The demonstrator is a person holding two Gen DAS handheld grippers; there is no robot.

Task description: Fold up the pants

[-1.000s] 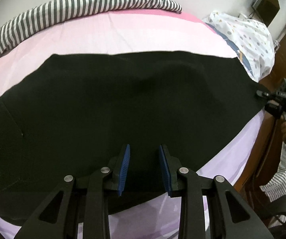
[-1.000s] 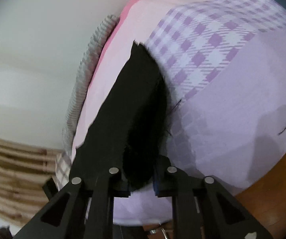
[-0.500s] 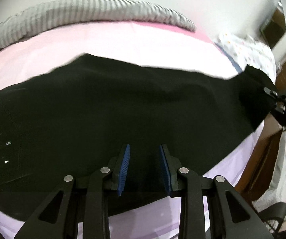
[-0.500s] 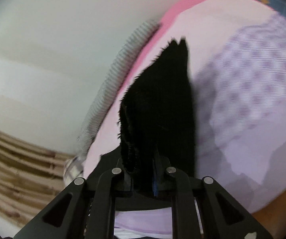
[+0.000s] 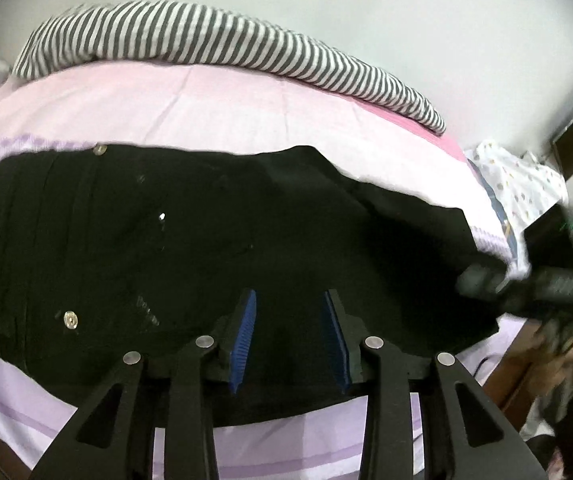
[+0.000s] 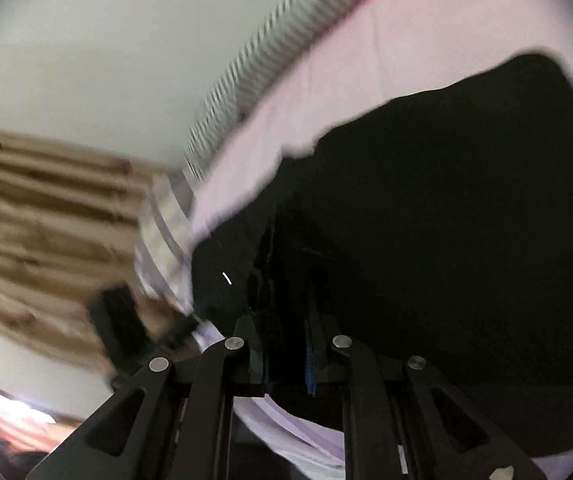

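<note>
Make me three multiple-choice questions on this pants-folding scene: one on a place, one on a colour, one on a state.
1. Where does the striped bedding lie?
A. along the far edge of the bed
B. on the pants
C. on the floor

2. What colour are the pants?
A. blue
B. black
C. grey

3. What is the right gripper doing?
A. hanging wide open
B. clamping pants fabric
C. holding the striped bedding

Answers:
1 A, it runs by the wall, beyond the pink sheet.
2 B, the cloth is black throughout.
3 B, black cloth sits between its shut pads.
</note>
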